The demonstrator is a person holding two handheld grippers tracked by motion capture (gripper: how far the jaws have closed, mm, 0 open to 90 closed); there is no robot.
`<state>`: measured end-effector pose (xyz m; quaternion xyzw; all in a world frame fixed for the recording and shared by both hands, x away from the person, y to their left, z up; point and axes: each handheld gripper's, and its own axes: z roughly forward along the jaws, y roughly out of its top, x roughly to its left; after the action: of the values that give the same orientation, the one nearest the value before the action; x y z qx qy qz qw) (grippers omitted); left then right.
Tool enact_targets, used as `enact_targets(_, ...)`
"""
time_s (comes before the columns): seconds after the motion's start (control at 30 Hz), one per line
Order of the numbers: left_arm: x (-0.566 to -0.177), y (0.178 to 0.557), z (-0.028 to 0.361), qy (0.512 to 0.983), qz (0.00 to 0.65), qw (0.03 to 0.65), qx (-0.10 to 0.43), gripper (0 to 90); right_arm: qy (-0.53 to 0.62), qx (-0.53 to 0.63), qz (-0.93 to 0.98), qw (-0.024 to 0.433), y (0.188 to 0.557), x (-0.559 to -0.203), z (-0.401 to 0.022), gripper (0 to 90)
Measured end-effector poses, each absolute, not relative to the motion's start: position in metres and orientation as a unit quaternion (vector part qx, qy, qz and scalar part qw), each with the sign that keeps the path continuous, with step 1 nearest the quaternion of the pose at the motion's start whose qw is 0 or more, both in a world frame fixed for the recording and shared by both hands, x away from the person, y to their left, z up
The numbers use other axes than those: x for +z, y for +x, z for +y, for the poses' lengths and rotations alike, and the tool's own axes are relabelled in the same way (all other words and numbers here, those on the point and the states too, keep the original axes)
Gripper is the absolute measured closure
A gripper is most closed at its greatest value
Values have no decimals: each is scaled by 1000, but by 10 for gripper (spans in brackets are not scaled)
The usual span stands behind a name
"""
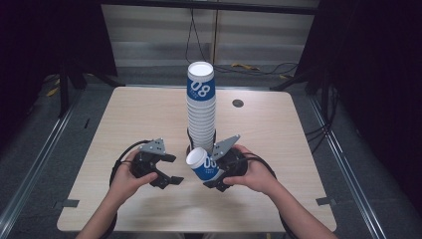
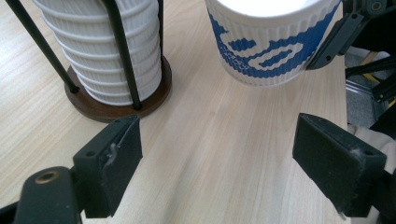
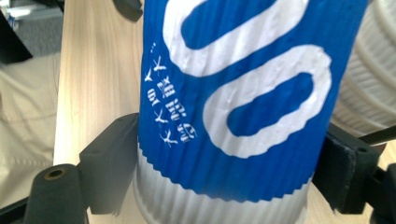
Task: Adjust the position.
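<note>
A tall stack of ribbed white paper cups [image 1: 201,112] with a blue-banded top cup stands in a black wire holder on a round wooden base [image 2: 119,105] at the table's middle. My right gripper [image 1: 217,172] is shut on a single blue-and-white paper cup [image 1: 203,164], tilted with its mouth toward the left, just in front of the stack. That cup [image 3: 233,112] sits squeezed between both black jaws. My left gripper [image 1: 168,172] is open with nothing between its pads, a short way left of the held cup [image 2: 273,44].
The light wooden table [image 1: 129,119] has a small dark round grommet [image 1: 238,103] at the back right. Tape marks [image 1: 69,203] sit near the front corners. Cables lie on the floor behind the table, and metal rails run along both sides.
</note>
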<state>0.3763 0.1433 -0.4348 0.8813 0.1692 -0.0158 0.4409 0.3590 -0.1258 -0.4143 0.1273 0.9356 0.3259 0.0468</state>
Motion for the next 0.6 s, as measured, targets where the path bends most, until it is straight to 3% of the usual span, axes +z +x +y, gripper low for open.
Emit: enact_targets(0.6,-440,374,144,888,168,428,-19,157,99,265,958,55,358,-416,-121,176)
